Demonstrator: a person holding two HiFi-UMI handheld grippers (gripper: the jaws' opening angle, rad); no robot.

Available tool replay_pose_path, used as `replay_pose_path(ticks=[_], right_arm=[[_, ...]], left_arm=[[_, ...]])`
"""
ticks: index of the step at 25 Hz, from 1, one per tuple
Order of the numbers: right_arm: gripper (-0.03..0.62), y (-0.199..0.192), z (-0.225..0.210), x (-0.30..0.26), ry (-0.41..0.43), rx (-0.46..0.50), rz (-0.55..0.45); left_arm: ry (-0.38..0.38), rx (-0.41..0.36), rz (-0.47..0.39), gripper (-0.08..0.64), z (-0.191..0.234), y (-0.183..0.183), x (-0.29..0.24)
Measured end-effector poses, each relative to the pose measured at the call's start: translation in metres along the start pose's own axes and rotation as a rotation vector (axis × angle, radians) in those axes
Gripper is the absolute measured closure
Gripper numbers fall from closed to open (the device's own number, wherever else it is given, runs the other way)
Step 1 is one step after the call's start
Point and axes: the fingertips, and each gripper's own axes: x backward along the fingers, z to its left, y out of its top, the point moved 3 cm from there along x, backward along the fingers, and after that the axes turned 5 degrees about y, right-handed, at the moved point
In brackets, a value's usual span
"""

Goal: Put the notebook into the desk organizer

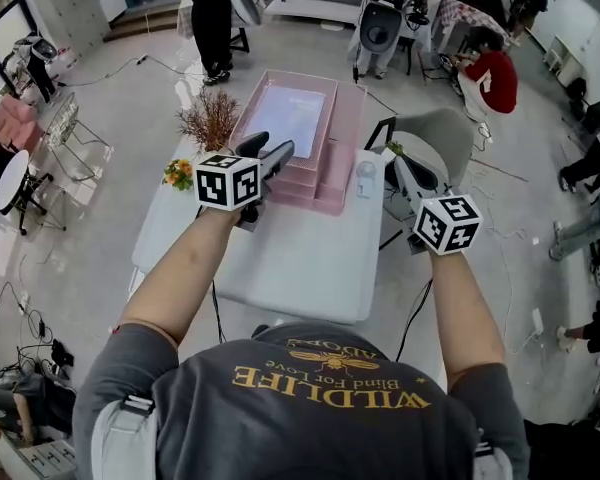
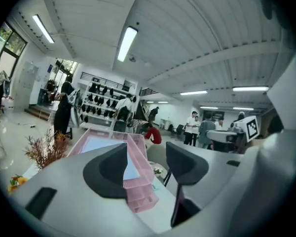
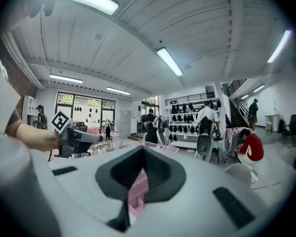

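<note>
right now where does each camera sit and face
Head view: on the person's head, steeply down onto the table and pink organizer; forearms, left tongs, right tongs show.
Left gripper view: on the left tongs, toward the organizer; own jaws apart.
Right gripper view: on the right tongs, toward the organizer; own jaws show.
Shared: both gripper views see the organizer.

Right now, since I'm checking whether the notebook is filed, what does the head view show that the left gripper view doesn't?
Head view only: the person's grey shirt and the near edge of the white table. Left gripper view only: the ceiling lights. Both: the notebook lying in the top tray of the pink desk organizer, and the open, empty left gripper.
</note>
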Motion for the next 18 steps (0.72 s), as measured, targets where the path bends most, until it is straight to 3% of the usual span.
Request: replay_pose_path(ticks=[7,11,14,18], right_arm=[[0.592,0.003,0.001,0.039,-0.050,0.000,-0.043],[0.592,-0.014,0.003,0.064,-0.090,-0.011,-0.039],[0.592,-0.030,0.006,0.077,-0.116,-0.017,-0.028],[0.592,-0.044,0.011,0.085,-0.123,-0.029,-0.022]], left_arm=[[-0.144,-0.121,-0.180,0.450,-0.051,0.003,0.038],[-0.187,-0.093,-0.215,0.548,-0.066,-0.011,0.055],[-0.211,-0.057,-0.231,0.558,-0.071,-0.021,0.066],[-0.189,-0.057,-0.230,0.560,-0.070,-0.035,0.075]])
